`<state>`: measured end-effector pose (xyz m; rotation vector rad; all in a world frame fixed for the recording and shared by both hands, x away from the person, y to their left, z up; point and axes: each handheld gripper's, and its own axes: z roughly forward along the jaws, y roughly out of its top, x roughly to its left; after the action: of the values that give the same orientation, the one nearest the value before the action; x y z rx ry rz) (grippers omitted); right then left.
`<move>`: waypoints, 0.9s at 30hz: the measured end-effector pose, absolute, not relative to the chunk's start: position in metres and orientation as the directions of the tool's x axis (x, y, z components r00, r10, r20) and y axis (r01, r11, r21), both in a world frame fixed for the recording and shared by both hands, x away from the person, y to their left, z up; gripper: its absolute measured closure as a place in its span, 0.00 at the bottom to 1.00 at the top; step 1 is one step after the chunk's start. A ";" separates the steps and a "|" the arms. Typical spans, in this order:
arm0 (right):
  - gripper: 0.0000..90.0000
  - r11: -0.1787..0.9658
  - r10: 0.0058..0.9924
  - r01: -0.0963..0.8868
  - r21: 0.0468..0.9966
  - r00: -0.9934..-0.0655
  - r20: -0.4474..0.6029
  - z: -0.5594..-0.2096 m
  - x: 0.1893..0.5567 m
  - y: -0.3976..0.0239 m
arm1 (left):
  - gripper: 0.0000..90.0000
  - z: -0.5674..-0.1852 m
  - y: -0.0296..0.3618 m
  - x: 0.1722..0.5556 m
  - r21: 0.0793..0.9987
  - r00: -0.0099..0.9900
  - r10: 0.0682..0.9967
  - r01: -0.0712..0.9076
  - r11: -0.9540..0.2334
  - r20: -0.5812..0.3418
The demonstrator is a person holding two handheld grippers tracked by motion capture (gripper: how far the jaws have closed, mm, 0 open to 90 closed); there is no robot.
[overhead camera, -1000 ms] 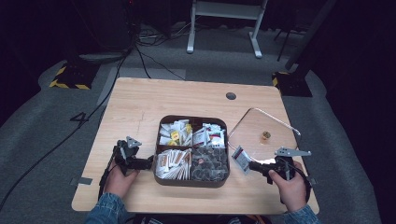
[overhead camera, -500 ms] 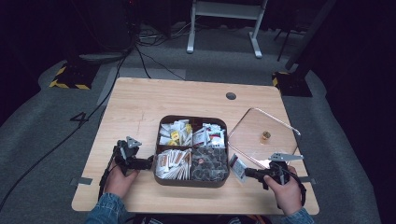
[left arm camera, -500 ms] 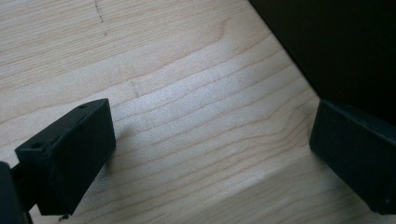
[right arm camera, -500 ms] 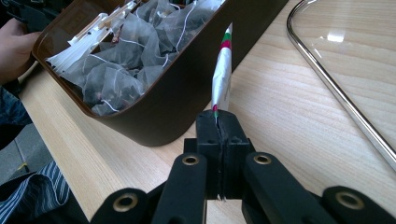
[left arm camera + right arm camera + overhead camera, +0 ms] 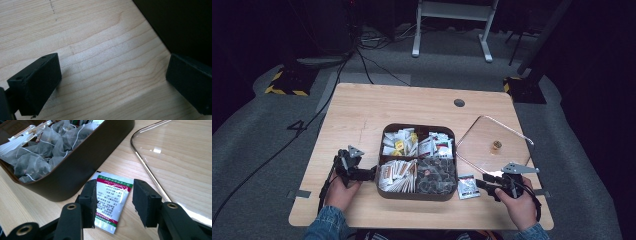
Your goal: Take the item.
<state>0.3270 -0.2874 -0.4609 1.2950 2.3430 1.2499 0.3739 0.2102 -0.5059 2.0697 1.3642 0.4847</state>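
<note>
The white sachet [image 5: 112, 200] at lower centre carries green and red bands with small printed lines, seemingly Chinese characters, too fine to read.

The table [image 5: 362, 115] is pale wood with a fine grain and a smooth, faintly shiny finish, and the floor [image 5: 257, 150] around it is grey carpet. The box [image 5: 82, 162] looks like dark brown plastic, smooth and slightly glossy, and holds translucent mesh teabags [image 5: 42, 150]; the sachet [image 5: 112, 200] at its 4 o'clock is glossy printed foil or paper. The lid [image 5: 185, 165] is clear, shiny glass or plastic with a metal-looking rim, and the right tool [image 5: 113, 203] has matt black pads [image 5: 146, 202] of a slightly rough plastic.
</note>
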 end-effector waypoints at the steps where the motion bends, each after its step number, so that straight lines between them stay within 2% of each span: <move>1: 0.60 0.260 0.771 0.612 0.747 -0.597 0.221 -0.461 0.327 -0.288 | 0.00 -0.506 0.210 0.374 0.660 0.406 0.914 0.694 -0.289 -0.027; 11: 0.55 0.237 0.792 0.582 0.778 -0.580 0.193 -0.449 0.334 -0.295 | 0.00 -0.506 0.210 0.374 0.660 0.406 0.913 0.694 -0.289 -0.027; 14: 0.48 0.241 0.809 0.565 0.789 -0.566 0.159 -0.446 0.342 -0.299 | 0.00 -0.506 0.210 0.375 0.661 0.408 0.912 0.692 -0.291 -0.027; 27: 0.39 0.204 0.872 0.548 0.811 -0.478 0.104 -0.437 0.376 -0.319 | 0.00 -0.506 0.210 0.375 0.661 0.408 0.913 0.692 -0.290 -0.027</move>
<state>0.3755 -0.3190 -0.4374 1.3255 2.1074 1.1728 0.3749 0.2100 -0.5058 2.0735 1.3590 0.4816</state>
